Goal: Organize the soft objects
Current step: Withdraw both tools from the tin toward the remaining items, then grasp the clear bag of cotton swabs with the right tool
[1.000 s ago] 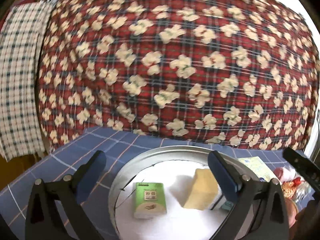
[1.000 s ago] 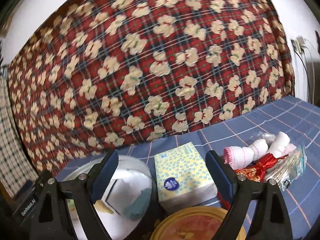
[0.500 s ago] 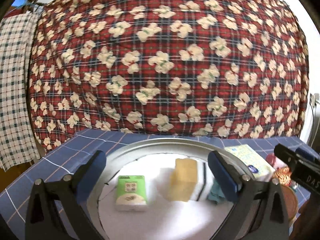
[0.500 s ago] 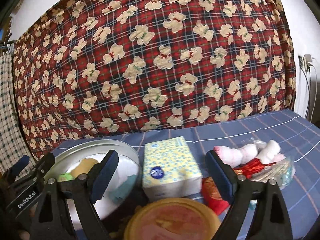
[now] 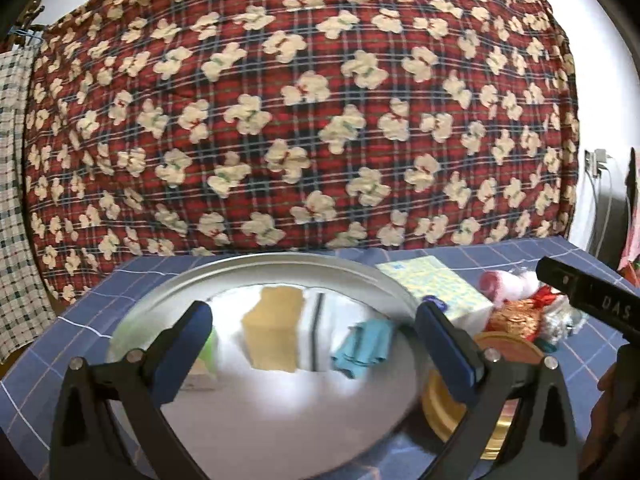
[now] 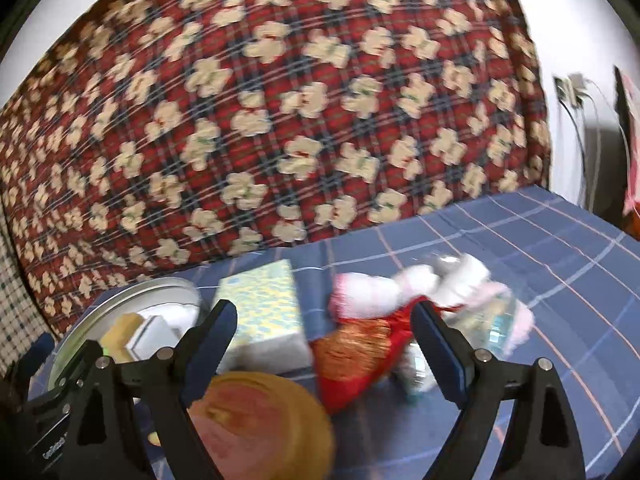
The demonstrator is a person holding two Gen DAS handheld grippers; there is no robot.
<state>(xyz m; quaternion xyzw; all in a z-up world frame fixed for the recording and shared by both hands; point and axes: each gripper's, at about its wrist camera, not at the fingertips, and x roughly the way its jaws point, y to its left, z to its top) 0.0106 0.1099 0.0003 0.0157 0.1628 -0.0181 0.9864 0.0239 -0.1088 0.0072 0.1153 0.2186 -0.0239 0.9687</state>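
Observation:
A round metal basin (image 5: 280,264) lined in white holds a yellow sponge (image 5: 274,332), a teal cloth (image 5: 362,346) and a green tissue pack (image 5: 206,356). My left gripper (image 5: 312,332) hangs open over the basin with nothing between its fingers. Right of the basin lies a yellow-patterned tissue pack (image 6: 264,304), then a red and gold pouch (image 6: 360,348) and a pink and white bundle in clear plastic (image 6: 420,284). My right gripper (image 6: 324,332) is open above the red pouch, holding nothing. The basin's rim (image 6: 132,292) shows at the left of the right wrist view.
A round gold-rimmed tin lid (image 6: 260,424) lies close below the right gripper. The table has a blue checked cloth (image 6: 540,248). A red plaid quilt with cream bears (image 5: 304,112) rises behind the table. A checked cloth (image 5: 16,200) hangs at the left.
Both grippers have swung to the right. The left view now centres on the sponge and teal cloth; the right view has left the tissue pack for the red pouch. Jaws stayed open.

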